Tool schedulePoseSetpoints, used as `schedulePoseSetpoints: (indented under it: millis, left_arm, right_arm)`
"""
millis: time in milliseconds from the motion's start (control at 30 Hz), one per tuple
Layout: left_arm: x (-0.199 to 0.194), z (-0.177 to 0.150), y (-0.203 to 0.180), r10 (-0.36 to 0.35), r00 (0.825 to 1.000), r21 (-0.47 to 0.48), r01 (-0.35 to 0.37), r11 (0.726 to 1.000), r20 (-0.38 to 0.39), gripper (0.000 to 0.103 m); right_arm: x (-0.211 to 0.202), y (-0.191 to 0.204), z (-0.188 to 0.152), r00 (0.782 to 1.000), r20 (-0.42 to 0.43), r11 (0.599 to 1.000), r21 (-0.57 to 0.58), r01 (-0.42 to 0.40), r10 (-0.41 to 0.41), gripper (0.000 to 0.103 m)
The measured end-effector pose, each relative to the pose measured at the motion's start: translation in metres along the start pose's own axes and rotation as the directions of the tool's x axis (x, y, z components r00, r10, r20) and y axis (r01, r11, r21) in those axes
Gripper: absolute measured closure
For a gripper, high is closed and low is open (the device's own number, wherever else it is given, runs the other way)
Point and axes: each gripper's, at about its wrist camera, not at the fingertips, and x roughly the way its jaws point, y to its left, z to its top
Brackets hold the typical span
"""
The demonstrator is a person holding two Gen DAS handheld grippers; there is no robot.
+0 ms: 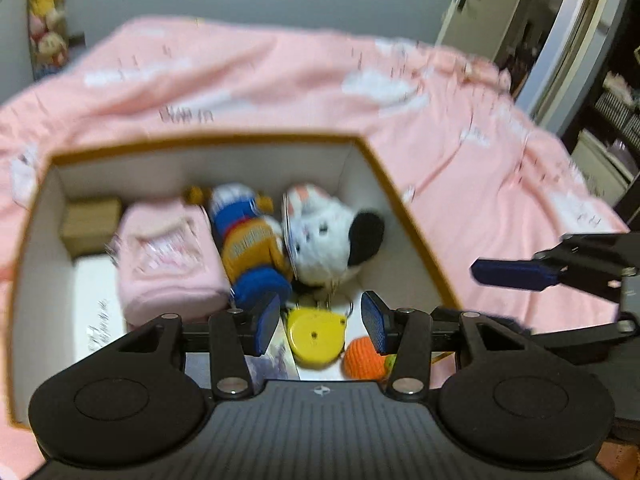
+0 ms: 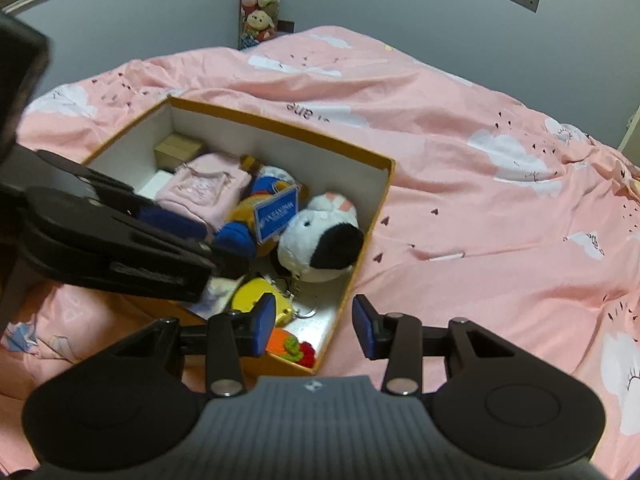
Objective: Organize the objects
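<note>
Orange-rimmed cardboard box [image 2: 380, 184] with white inner walls sits on the pink cloud-print bedspread [image 2: 480, 208], and it already holds the lot: a small brown carton [image 2: 178, 149] in the far corner, a folded pink cloth [image 2: 202, 190], a blue-and-orange plush doll [image 1: 250, 244], a white plush with a black ear [image 2: 318, 240], a yellow tape measure [image 1: 316, 334] and an orange crocheted ball [image 1: 364, 358]. Packing looks nearly done; nothing loose lies on the bedspread in either view, so the next move is probably tidying the contents or looking for a lid.

Left gripper [image 1: 320, 322] hovers low over the box's near end, its blue pads apart around the tape measure without touching it. Right gripper [image 2: 314, 322] hangs above the near right corner, jaws spread and empty.
</note>
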Motion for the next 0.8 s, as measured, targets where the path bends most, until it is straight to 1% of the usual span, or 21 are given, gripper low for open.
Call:
schedulePoseSetpoints:
  millis: [33,67,133,200,333,367,433,500,567,667,700,800]
  left_arm:
    - [-0.009,0.001,-0.001,-0.001,0.999,0.001,0.001,1.000,0.033,0.048]
    - [-0.020,0.001,0.000,0.001,0.997,0.002,-0.002,1.000,0.077,0.044]
    - [-0.039,0.000,-0.001,0.020,0.987,0.004,-0.021,1.000,0.160,0.036]
    - [-0.057,-0.002,-0.003,0.038,0.972,0.001,-0.039,0.999,0.233,0.033]
    - [-0.084,-0.008,-0.002,0.058,0.940,-0.006,-0.060,0.998,0.336,0.027]
    - [-0.090,-0.010,-0.001,0.064,0.933,-0.012,-0.064,0.998,0.353,0.026]
    - [-0.096,-0.014,0.002,0.071,0.926,-0.018,-0.070,0.997,0.371,0.023]
    - [-0.100,-0.018,0.005,0.085,0.915,-0.027,-0.081,0.996,0.394,0.017]
    - [-0.103,-0.022,0.007,0.103,0.901,-0.026,-0.101,0.995,0.421,0.016]
    - [-0.108,-0.029,0.013,0.146,0.880,-0.046,-0.140,0.989,0.451,0.011]
    - [-0.109,-0.030,0.015,0.158,0.875,-0.053,-0.151,0.987,0.458,0.007]
    - [-0.110,-0.033,0.021,0.200,0.860,-0.063,-0.194,0.979,0.469,0.007]
  right_arm:
    - [-0.004,0.002,0.000,1.000,0.016,1.000,0.003,0.000,0.000,0.046]
    - [-0.008,0.003,0.001,0.999,0.038,1.000,0.007,0.002,-0.002,0.041]
    - [-0.017,0.007,0.003,0.997,0.082,1.000,0.017,0.010,-0.012,0.037]
    - [-0.026,0.009,0.004,0.993,0.116,0.999,0.036,0.012,-0.016,0.036]
    - [-0.046,0.016,0.004,0.981,0.192,0.996,0.085,0.003,-0.020,0.029]
    - [-0.051,0.018,0.004,0.977,0.214,0.995,0.099,0.001,-0.022,0.026]
    - [-0.059,0.022,0.003,0.968,0.251,0.992,0.124,-0.005,-0.026,0.021]
    - [-0.065,0.028,0.001,0.959,0.280,0.988,0.153,-0.014,-0.030,0.019]
    - [-0.068,0.034,-0.001,0.951,0.306,0.983,0.184,-0.021,-0.037,0.014]
    - [-0.069,0.044,-0.007,0.943,0.329,0.977,0.212,-0.013,-0.059,0.013]
    - [-0.070,0.047,-0.009,0.938,0.339,0.975,0.220,-0.014,-0.064,0.013]
    - [-0.072,0.054,-0.016,0.924,0.374,0.970,0.244,-0.021,-0.074,0.011]
